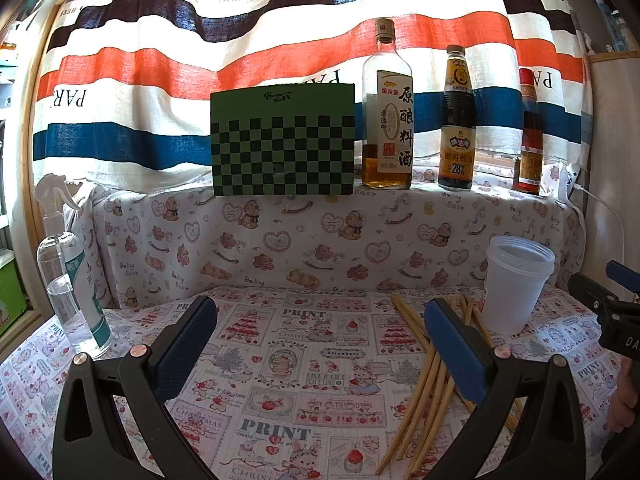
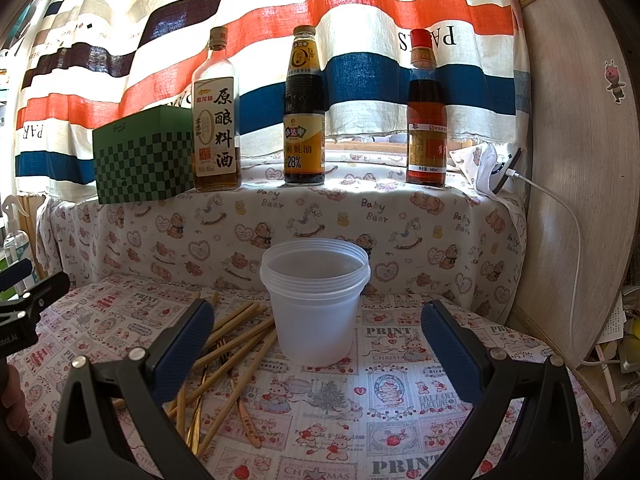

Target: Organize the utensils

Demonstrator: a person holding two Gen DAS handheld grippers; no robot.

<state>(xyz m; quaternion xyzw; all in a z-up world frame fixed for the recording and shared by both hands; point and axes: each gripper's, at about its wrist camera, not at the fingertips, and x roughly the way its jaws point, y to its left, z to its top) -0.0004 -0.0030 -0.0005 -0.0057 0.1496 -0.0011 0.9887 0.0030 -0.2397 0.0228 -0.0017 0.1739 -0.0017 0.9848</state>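
Left gripper [image 1: 320,344]: jaws spread wide, holding nothing, above the printed tablecloth [image 1: 280,380].
Right gripper [image 2: 318,348]: jaws wide apart, empty, facing the cup.
Chopsticks [image 2: 236,344]: loose crossed pile on the cloth, at 9 o'clock of the cup, touching its base.
Plastic cup [image 2: 316,304]: upright, translucent, at 12 o'clock from the right gripper.
Ledge at 12 o'clock: three sauce bottles [image 2: 305,108], green checkered board [image 1: 283,140].
Spray bottle [image 1: 72,276]: 9 o'clock in the left view.

The cup [image 2: 316,304] is translucent white. Left of the cup, the chopsticks [image 2: 236,344] are pale yellow-tan bamboo. Under the cup, the table [image 2: 400,392] wears a white cloth printed with red strawberries, bears and grey lettering. Behind the cup hangs a curtain [image 2: 360,12] striped orange, blue, dark purple and white. Left of the cup, the board [image 2: 144,164] is checkered green and black
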